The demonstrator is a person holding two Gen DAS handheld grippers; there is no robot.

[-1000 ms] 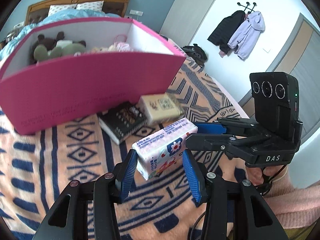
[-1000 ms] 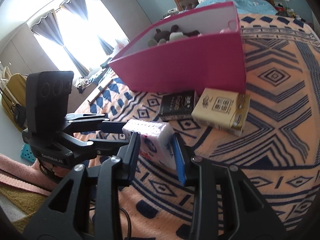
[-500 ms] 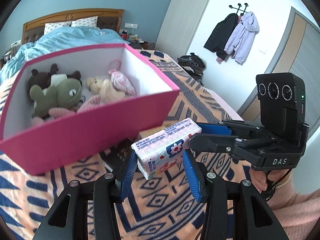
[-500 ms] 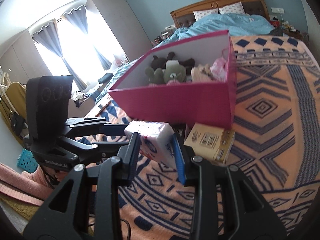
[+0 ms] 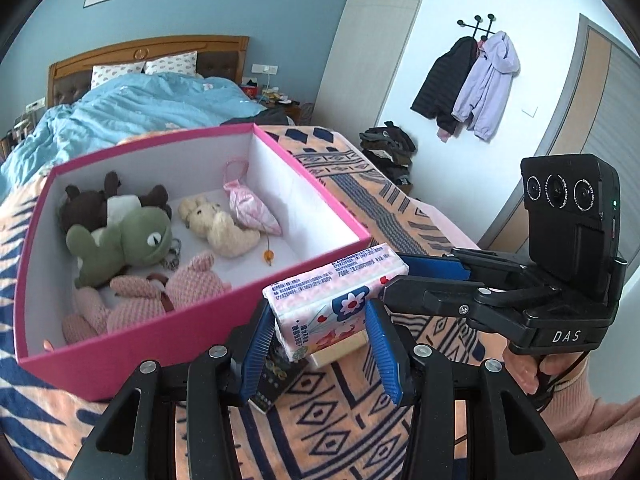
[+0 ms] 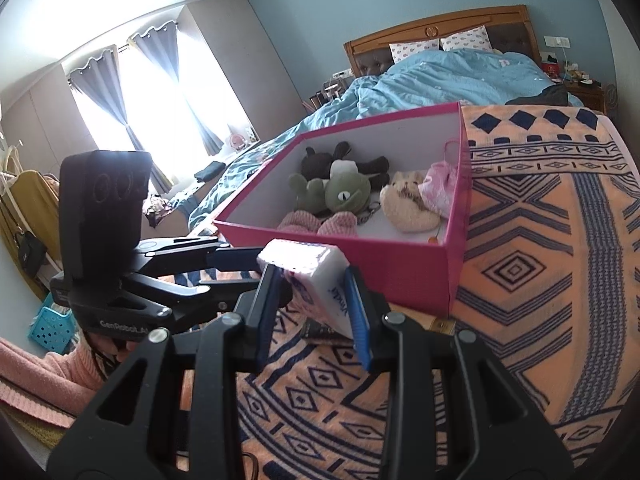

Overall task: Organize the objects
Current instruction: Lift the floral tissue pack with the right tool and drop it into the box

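Tissue pack [image 5: 334,300] is off the blanket, held in the air just in front of the pink box's [image 5: 168,328] near wall, by both claws at once. Left gripper [image 5: 320,342] is clamped across one end, blue pads on both sides. Right gripper [image 6: 314,302] is clamped on the other end, coming in from the side. Pack sits roughly level with the box rim, not yet over it.

Box is on the patterned blanket [image 5: 352,412] near the foot of the bed. Inside: plush toys [image 5: 120,236] filling the left and middle, bare floor along the right wall. Two small boxes lie on the blanket under the pack, a black one [image 5: 276,380] and a tan one [image 5: 340,350].

My read: carry step, drop-in next. To do it clean I move both hands together so the pack doesn't twist or tear, clear the near wall fully, aim for the bare right side, lower, then let go with both.
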